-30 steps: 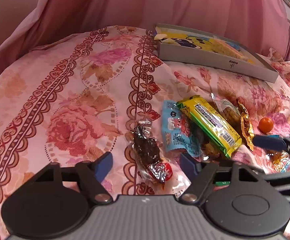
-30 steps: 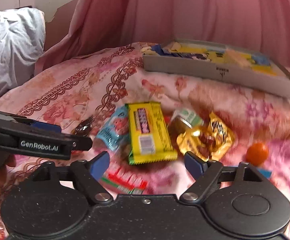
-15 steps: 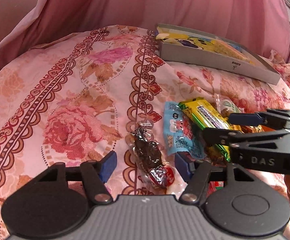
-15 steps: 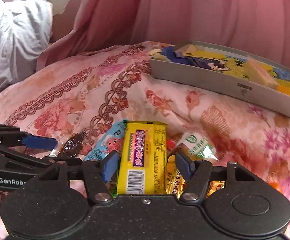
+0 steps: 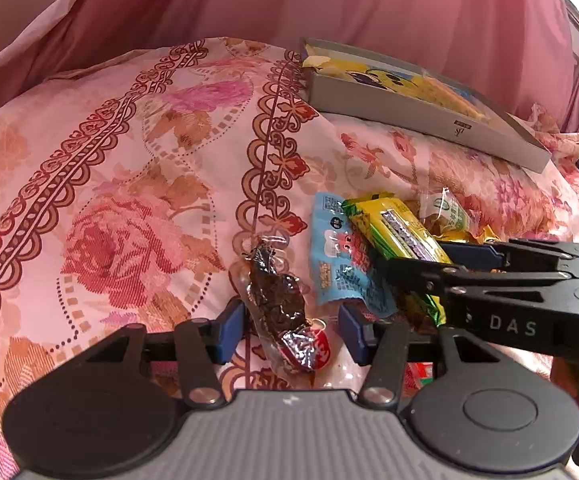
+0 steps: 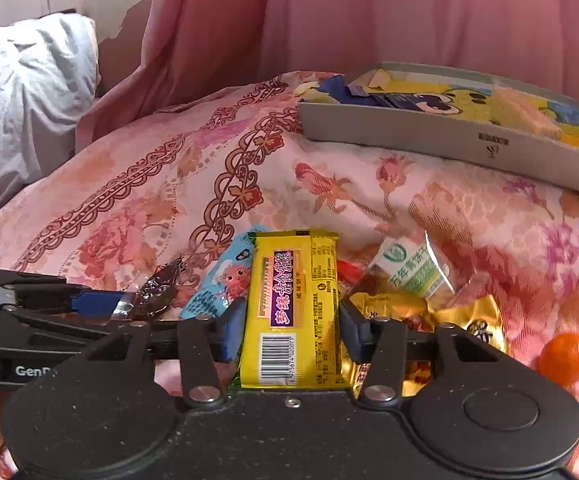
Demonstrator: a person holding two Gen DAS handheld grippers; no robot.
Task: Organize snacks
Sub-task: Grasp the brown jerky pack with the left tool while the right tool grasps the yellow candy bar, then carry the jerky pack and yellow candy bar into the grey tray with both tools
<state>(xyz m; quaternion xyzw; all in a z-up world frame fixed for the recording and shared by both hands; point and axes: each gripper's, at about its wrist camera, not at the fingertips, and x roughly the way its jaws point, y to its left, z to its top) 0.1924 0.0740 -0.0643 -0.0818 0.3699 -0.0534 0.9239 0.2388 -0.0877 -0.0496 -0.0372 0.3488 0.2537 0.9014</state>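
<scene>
A dark snack packet (image 5: 275, 300) with a red end lies on the flowered bedspread between the fingers of my left gripper (image 5: 291, 330). The jaws are narrow around it, with a small gap on the right. My right gripper (image 6: 291, 332) is closed against both long edges of a yellow snack bar (image 6: 291, 308). In the left wrist view the right gripper (image 5: 413, 258) comes in from the right over that yellow bar (image 5: 393, 228). The left gripper (image 6: 117, 314) shows at the left of the right wrist view, beside the dark packet (image 6: 157, 292).
A grey box (image 5: 429, 120) (image 6: 429, 140) holding snacks sits at the back right. A blue packet (image 5: 337, 256), a green-and-white packet (image 6: 417, 272), a gold packet (image 6: 473, 320) and a small orange fruit (image 6: 565, 358) lie around the bar. Pink curtain behind, grey cloth (image 6: 21, 100) at left.
Both grippers have narrowed their jaws. The right gripper moved forward over the pile until the yellow bar sat between its fingers. The left gripper crept closer around the dark packet.
</scene>
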